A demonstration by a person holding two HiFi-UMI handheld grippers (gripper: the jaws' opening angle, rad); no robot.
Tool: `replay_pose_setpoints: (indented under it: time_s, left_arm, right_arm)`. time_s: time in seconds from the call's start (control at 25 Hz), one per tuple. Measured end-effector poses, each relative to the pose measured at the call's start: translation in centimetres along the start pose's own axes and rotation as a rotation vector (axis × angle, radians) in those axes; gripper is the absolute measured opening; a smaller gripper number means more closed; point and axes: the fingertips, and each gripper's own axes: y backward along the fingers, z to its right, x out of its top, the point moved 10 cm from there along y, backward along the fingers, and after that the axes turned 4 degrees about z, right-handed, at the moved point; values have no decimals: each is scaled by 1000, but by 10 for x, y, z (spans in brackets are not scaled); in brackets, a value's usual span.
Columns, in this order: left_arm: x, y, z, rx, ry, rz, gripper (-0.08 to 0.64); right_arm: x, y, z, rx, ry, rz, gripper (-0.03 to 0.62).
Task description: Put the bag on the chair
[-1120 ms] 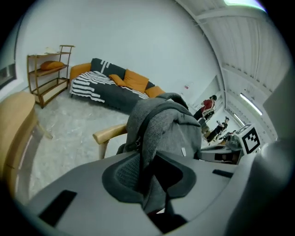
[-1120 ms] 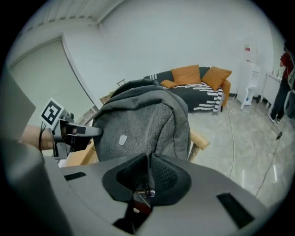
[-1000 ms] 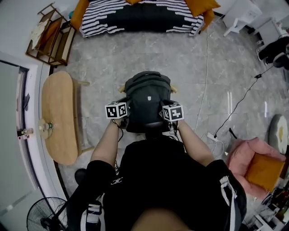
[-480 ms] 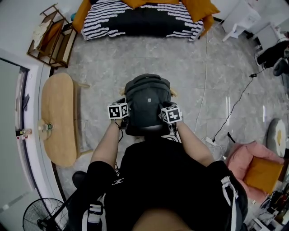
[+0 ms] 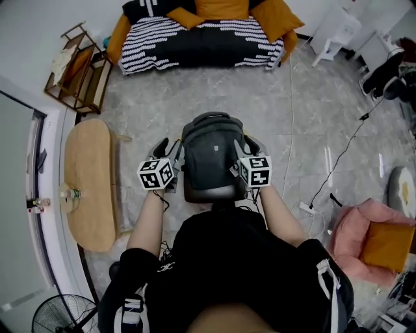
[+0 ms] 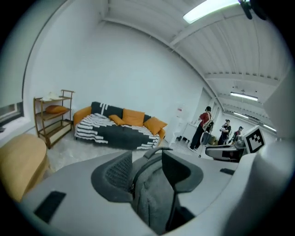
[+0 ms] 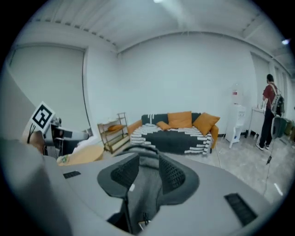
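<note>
Placement looks done: dark grey fabric backpack point(image 5: 209, 156) upright on dark-seated chair point(image 5: 207, 194), covering most of it. Flanking it, left tool point(image 6: 147, 168) and right tool point(image 7: 148, 173), jaws opening wide, bag fabric between each pair. Remaining: draw tools clear.

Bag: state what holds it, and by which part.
Nothing grips it: the left gripper and right gripper are opening their jaws, side fabric of the bag loose between them.

We are counting one dark grey fabric backpack point(image 5: 209, 156), one oval light-wood table point(image 5: 88, 175), one open wooden shelf rack point(image 5: 78, 68) and one black-and-white striped sofa point(image 5: 201, 45). We are also counting three orange cushions point(image 5: 221, 8) on it and three standing people point(image 6: 202, 129) far off.
</note>
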Motion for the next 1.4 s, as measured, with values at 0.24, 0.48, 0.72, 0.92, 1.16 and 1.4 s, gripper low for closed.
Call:
replay_pose_setpoints:
  time_s: [0.24, 0.48, 0.72, 0.92, 1.16, 1.4]
  left_arm:
    - [61, 84, 38, 17, -116, 190, 47]
    - [63, 159, 72, 107, -309, 229, 25]
    - [33, 213, 79, 89, -307, 194, 25]
    - [27, 238, 85, 95, -354, 206, 25]
    - [23, 252, 80, 123, -357, 202, 25]
    - [24, 249, 83, 128, -352, 208, 25]
  right_arm:
    - [70, 91, -27, -74, -30, 357, 17]
    - [75, 170, -70, -95, 43, 430, 14]
    - [52, 213, -103, -133, 1, 408, 12]
    - [49, 228, -118, -148, 7, 411, 14]
    - [44, 238, -138, -158, 25, 396, 14]
    - [44, 236, -137, -143, 33, 381, 14]
